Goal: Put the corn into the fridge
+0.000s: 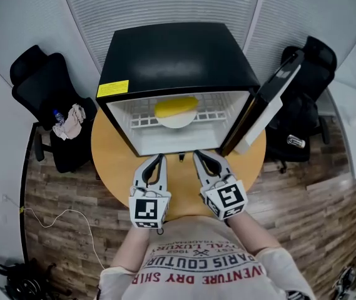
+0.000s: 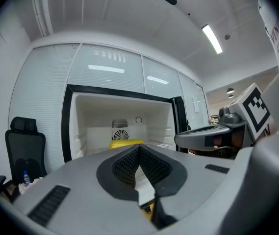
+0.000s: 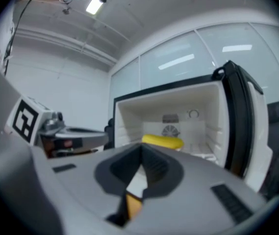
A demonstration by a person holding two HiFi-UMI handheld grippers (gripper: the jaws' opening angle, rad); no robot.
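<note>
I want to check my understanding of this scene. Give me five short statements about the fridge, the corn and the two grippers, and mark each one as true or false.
1. The door of the fridge is open. True.
2. The corn lies on the table in front of the fridge. False: it lies inside the fridge, on a white plate on the wire shelf.
3. The right gripper holds the corn. False: its jaws are shut and hold nothing.
4. The fridge stands on a round wooden table. True.
5. The left gripper reaches deep into the fridge. False: it is outside, in front of the opening, with its jaws shut.
</note>
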